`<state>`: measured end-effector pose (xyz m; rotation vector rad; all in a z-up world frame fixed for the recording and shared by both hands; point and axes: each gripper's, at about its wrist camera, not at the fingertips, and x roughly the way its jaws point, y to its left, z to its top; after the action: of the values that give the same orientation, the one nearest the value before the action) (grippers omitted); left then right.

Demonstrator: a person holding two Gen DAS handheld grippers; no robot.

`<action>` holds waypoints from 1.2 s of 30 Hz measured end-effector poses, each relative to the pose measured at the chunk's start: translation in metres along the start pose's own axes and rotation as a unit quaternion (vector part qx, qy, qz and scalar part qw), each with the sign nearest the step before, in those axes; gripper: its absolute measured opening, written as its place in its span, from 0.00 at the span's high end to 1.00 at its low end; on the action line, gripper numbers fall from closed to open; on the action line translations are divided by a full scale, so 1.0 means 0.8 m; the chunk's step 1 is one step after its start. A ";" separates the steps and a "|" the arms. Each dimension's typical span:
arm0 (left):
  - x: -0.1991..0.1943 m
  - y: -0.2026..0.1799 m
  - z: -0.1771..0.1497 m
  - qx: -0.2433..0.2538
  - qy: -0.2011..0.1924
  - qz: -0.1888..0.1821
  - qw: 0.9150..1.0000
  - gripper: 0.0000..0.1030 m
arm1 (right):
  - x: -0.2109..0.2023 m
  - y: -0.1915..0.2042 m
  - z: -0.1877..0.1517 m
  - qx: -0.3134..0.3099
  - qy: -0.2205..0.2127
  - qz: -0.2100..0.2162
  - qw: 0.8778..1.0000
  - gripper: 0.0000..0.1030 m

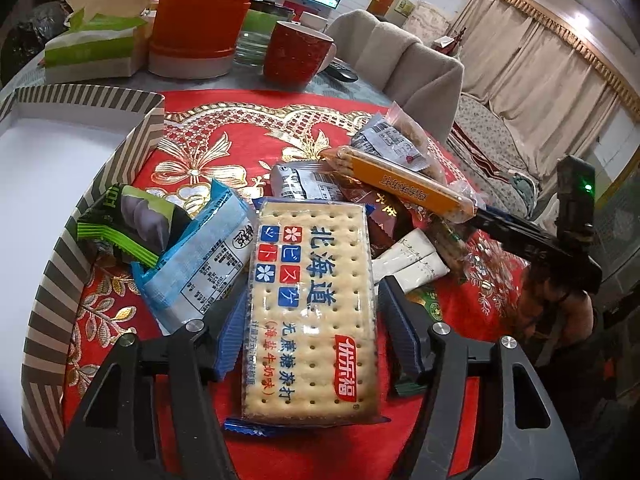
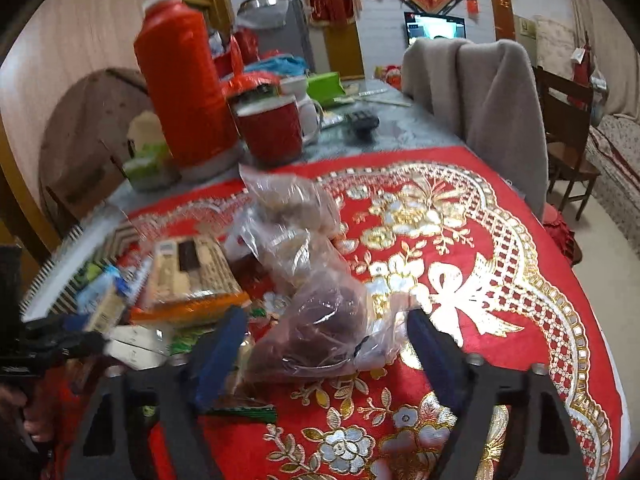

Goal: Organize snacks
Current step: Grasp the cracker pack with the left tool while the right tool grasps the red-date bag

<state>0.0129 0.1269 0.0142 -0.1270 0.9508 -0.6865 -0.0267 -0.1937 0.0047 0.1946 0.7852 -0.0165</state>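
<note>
Nearest in the left wrist view, the left hand-held gripper (image 1: pixel 312 320) straddles the cracker pack (image 1: pixel 310 304), its blue pads close against both long edges; it looks clenched on the pack, though whether they truly bite is hard to say. In the right wrist view, the right hand-held gripper (image 2: pixel 328 340) has its jaws set apart around the clear plastic bag (image 2: pixel 316 332) of dark snacks, and a gap shows beside the right pad, so I judge it released, not yet gripping.

Just beyond lies the heap of snacks on the red cloth (image 2: pixel 480 280) of the worktop: a blue-and-white packet (image 1: pixel 200 248), a green wrapper (image 1: pixel 120 220), an orange-labelled bar pack (image 1: pixel 408 186) leaning over the others. The striped box (image 1: pixel 52 280) stands just left of the heap. Farther back are the red mug (image 1: pixel 296 54) and red flask (image 2: pixel 180 80).

Risks from here: the crackers are brittle, so too hard a squeeze could snap them. The pack lies among other packets, so lifting it may drag neighbours or tip the bar pack. The slack bag could slip or tear if pinched only by its film.
</note>
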 end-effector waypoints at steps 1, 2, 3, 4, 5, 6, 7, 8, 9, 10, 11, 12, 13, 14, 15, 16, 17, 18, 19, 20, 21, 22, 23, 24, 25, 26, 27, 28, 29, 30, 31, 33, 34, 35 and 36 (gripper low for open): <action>0.001 0.000 0.001 0.000 0.000 0.000 1.000 0.38 | 0.001 -0.003 -0.001 0.006 0.002 -0.002 1.000 0.44; 0.001 -0.001 0.001 0.000 0.000 0.000 1.000 0.37 | 0.000 -0.006 0.000 0.010 0.001 -0.002 1.000 0.47; 0.001 -0.001 0.001 0.001 0.000 -0.001 1.000 0.35 | -0.001 -0.009 0.000 0.015 0.001 0.001 1.000 0.50; 0.001 -0.002 0.001 0.001 0.000 -0.003 1.000 0.33 | 0.000 -0.010 0.002 0.016 0.002 0.002 1.000 0.51; 0.002 -0.003 0.000 0.003 0.000 -0.004 1.000 0.30 | 0.001 -0.008 0.002 0.014 0.002 0.001 1.000 0.53; 0.003 -0.005 0.000 0.004 0.000 -0.002 1.000 0.29 | 0.001 -0.007 0.002 0.011 0.001 0.000 1.000 0.55; 0.003 -0.008 0.000 0.008 0.001 0.002 1.000 0.28 | 0.000 -0.006 0.002 0.008 0.001 -0.001 1.000 0.57; 0.004 -0.010 0.000 0.011 0.003 0.003 1.000 0.24 | 0.000 -0.005 0.002 0.007 0.000 -0.001 1.000 0.58; 0.005 -0.012 -0.001 0.016 0.004 0.003 1.000 0.23 | -0.003 -0.005 0.001 0.007 -0.002 -0.001 1.000 0.59; 0.005 -0.013 0.000 0.018 0.005 0.004 1.000 0.23 | -0.003 -0.004 0.001 0.008 -0.003 0.000 1.000 0.60; 0.005 -0.012 0.000 0.017 0.004 0.004 1.000 0.23 | -0.005 -0.004 0.002 0.008 -0.007 0.000 1.000 0.61; 0.004 -0.011 0.000 0.014 0.003 0.001 1.000 0.23 | -0.007 -0.004 0.002 0.007 -0.011 0.001 1.000 0.63; 0.003 -0.009 -0.001 0.011 0.001 -0.003 1.000 0.23 | -0.012 -0.002 0.001 0.003 -0.021 0.002 1.000 0.65; 0.002 -0.007 -0.002 0.006 -0.001 -0.005 1.000 0.28 | -0.015 0.000 0.001 0.000 -0.028 0.003 1.000 0.66; 0.001 -0.005 -0.002 0.003 -0.003 0.004 1.000 0.38 | -0.018 0.003 0.001 -0.004 -0.035 0.003 0.999 0.66; 0.000 -0.003 -0.003 0.001 -0.004 0.014 1.000 0.43 | -0.023 0.007 0.001 -0.010 -0.046 0.004 0.999 0.66; -0.001 -0.001 -0.003 -0.002 -0.004 0.015 1.000 0.47 | -0.025 0.009 0.001 -0.014 -0.053 0.006 0.998 0.66; -0.002 0.000 -0.003 -0.003 -0.005 0.011 1.000 0.47 | -0.028 0.012 0.001 -0.019 -0.062 0.006 0.998 0.66; -0.003 0.001 -0.004 -0.003 -0.005 0.011 1.000 0.47 | -0.032 0.013 0.001 -0.021 -0.070 0.006 0.997 0.67; -0.003 0.001 -0.004 -0.003 -0.005 0.012 1.000 0.47 | -0.036 0.014 0.001 -0.022 -0.080 0.006 0.997 0.67; -0.004 0.000 -0.005 -0.003 -0.007 0.015 1.000 0.47 | -0.040 0.014 0.001 -0.022 -0.087 0.007 0.996 0.67; -0.005 0.000 -0.005 -0.004 -0.008 0.017 1.000 0.47 | -0.045 0.013 0.002 -0.020 -0.099 0.009 0.995 0.67; -0.006 0.001 -0.006 -0.007 -0.010 0.018 1.000 0.48 | -0.052 0.011 0.003 -0.018 -0.113 0.011 0.993 0.67; -0.007 0.001 -0.007 -0.008 -0.011 0.017 1.000 0.48 | -0.058 0.011 0.003 -0.016 -0.124 0.012 0.992 0.67; -0.009 0.000 -0.007 -0.007 -0.014 0.017 1.000 0.48 | -0.062 0.010 0.003 -0.015 -0.134 0.013 0.991 0.67; -0.010 -0.001 -0.007 -0.006 -0.017 0.017 1.000 0.48 | -0.067 0.009 0.004 -0.013 -0.146 0.015 0.989 0.67; -0.014 -0.003 -0.008 -0.003 -0.023 0.018 1.000 0.48 | -0.070 0.009 0.004 -0.012 -0.151 0.015 0.988 0.67; -0.018 -0.006 -0.008 0.001 -0.028 0.017 0.999 0.48 | -0.072 0.009 0.005 -0.012 -0.156 0.018 0.988 0.67; -0.022 -0.009 -0.009 0.006 -0.034 0.018 0.999 0.48 | -0.073 0.010 0.005 -0.012 -0.158 0.020 0.987 0.67; -0.025 -0.010 -0.010 0.008 -0.037 0.019 0.999 0.48 | -0.074 0.010 0.004 -0.013 -0.159 0.020 0.987 0.67; -0.030 -0.013 -0.010 0.011 -0.042 0.017 0.999 0.48 | -0.074 0.011 0.004 -0.017 -0.162 0.020 0.986 0.68; -0.041 -0.017 -0.008 0.014 -0.055 0.010 0.998 0.48 | -0.074 0.015 0.003 -0.022 -0.163 0.024 0.986 0.68; -0.049 -0.018 -0.007 0.013 -0.063 0.006 0.998 0.48 | -0.074 0.017 0.003 -0.025 -0.165 0.024 0.986 0.68; -0.058 -0.017 -0.005 0.011 -0.073 0.002 0.997 0.48 | -0.074 0.020 0.003 -0.028 -0.169 0.026 0.985 0.68; -0.066 -0.015 -0.003 0.006 -0.084 -0.001 0.996 0.48 | -0.074 0.022 0.004 -0.028 -0.171 0.027 0.984 0.68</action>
<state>-0.0153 0.1491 0.0551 -0.1718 0.7858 -0.6738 -0.0649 -0.1805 0.0511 0.1539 0.4369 0.0243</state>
